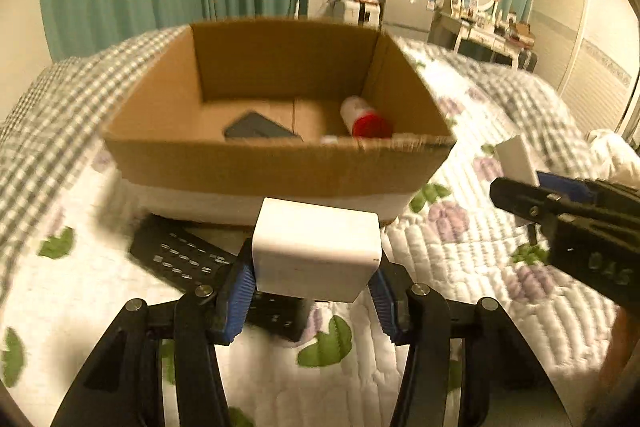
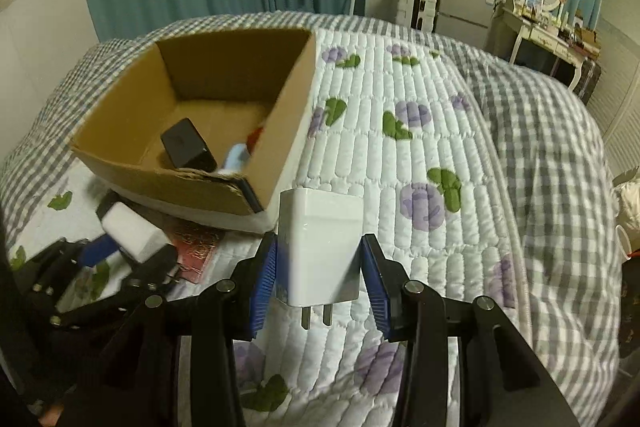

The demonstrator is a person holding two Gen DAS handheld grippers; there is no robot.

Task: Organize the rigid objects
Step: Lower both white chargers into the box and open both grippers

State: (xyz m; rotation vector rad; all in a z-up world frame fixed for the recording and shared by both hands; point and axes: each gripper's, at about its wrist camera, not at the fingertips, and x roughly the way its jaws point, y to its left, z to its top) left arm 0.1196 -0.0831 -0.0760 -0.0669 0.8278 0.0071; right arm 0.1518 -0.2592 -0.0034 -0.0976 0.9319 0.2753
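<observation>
My left gripper is shut on a white block, held above the bed just in front of a cardboard box. The box holds a dark flat device and a white bottle with a red cap. A black remote lies on the quilt under the block. My right gripper is shut on a white plug charger, prongs pointing toward me, to the right of the box. The left gripper with its block shows at the lower left of the right wrist view.
A red patterned card lies by the box's near corner. The bed has a floral quilt and a checked blanket. Teal curtains, a wall TV, a small fridge and a vanity desk stand beyond the bed.
</observation>
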